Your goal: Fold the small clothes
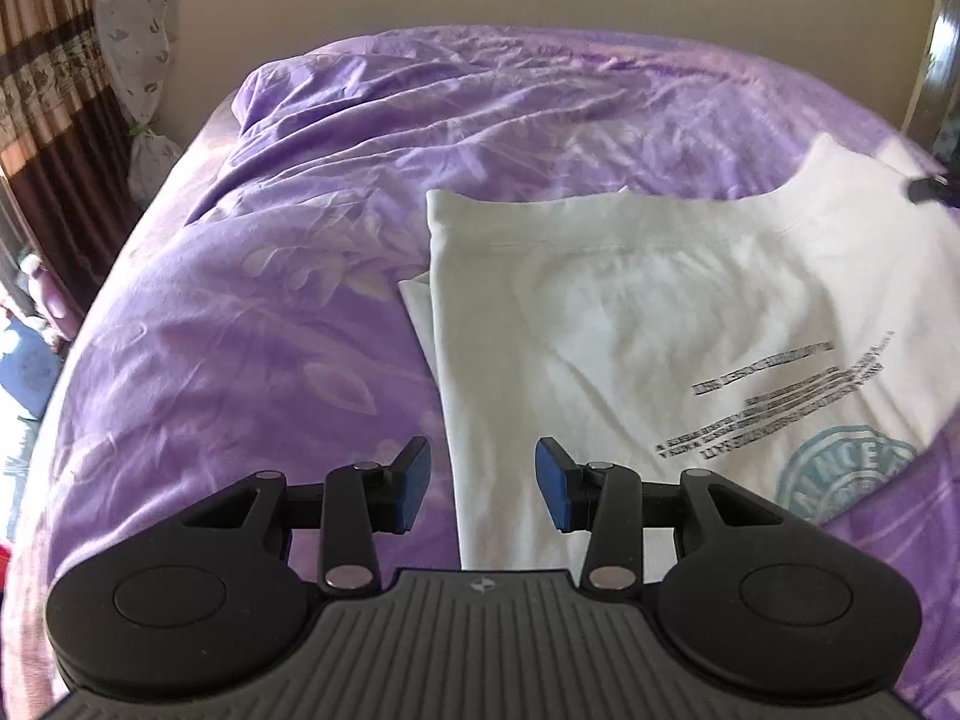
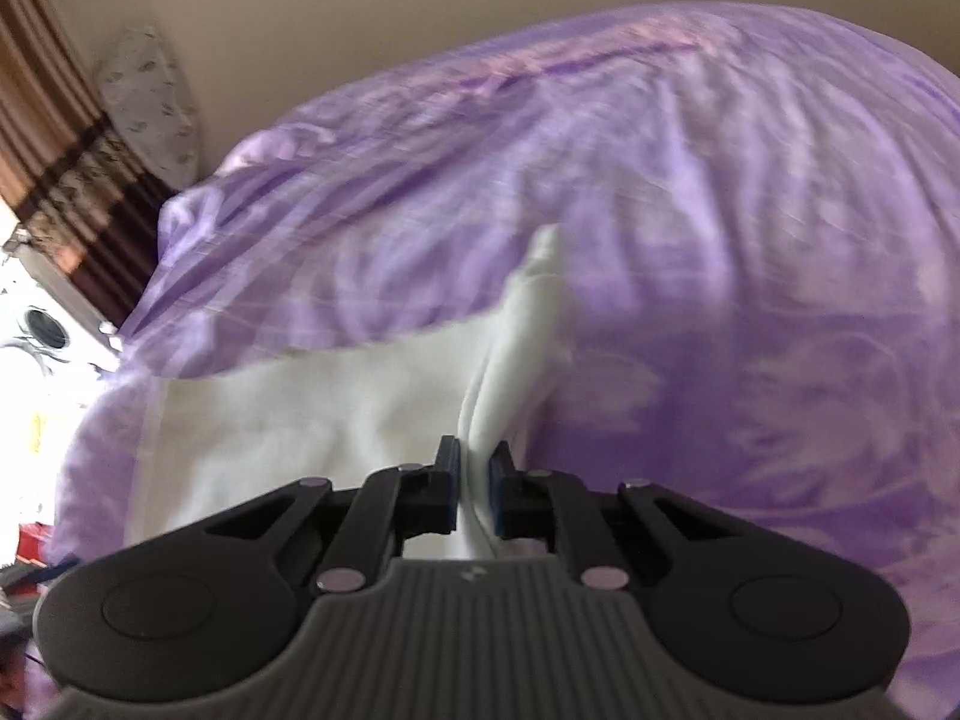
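T-shirt [image 1: 660,312] on bedspread [image 1: 270,300]; curtain [image 1: 42,90] left of bed.

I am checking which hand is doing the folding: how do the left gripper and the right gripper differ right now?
The left gripper stands open, with nothing pressed between its fingers; the right gripper is shut on a bunched fold of the white T-shirt. The left hangs over the shirt's flat edge; the right has its fold pulled up off the purple bedspread. Both have black frames and blue pads.
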Demonstrator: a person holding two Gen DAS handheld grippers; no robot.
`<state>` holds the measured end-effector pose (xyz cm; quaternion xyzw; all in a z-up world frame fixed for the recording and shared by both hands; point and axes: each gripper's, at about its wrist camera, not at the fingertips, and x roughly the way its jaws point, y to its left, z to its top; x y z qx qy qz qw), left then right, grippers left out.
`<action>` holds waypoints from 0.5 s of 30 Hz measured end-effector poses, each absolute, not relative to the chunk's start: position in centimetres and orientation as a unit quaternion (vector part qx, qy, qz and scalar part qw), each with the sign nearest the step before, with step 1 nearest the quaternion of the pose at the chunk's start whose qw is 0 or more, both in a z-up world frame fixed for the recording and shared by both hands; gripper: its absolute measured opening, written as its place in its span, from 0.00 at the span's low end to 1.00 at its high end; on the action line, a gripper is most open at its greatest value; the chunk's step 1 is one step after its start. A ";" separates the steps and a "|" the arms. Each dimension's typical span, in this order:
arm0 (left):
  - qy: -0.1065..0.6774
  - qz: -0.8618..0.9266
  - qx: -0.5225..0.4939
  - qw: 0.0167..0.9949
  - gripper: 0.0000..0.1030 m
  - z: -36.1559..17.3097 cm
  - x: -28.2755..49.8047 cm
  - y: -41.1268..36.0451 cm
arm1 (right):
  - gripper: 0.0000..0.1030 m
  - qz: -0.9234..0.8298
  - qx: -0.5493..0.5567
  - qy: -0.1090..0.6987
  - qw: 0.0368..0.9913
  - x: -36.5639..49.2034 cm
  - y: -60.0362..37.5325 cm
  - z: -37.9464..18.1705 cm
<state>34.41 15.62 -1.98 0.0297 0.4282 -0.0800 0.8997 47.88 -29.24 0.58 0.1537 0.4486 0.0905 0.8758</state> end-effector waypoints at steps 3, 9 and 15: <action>0.423 -0.089 0.014 0.902 0.47 -1.8 33.8 16.8 | 0.04 0.124 0.163 0.443 0.873 48.5 -24.7 2.7; 0.410 -0.094 -0.018 0.907 0.47 -1.4 32.7 20.1 | 0.03 0.166 0.167 0.427 0.873 49.9 -13.9 4.5; 0.408 -0.094 -0.049 0.907 0.47 -1.9 31.7 23.4 | 0.03 0.196 0.187 0.432 0.860 52.1 -3.0 1.6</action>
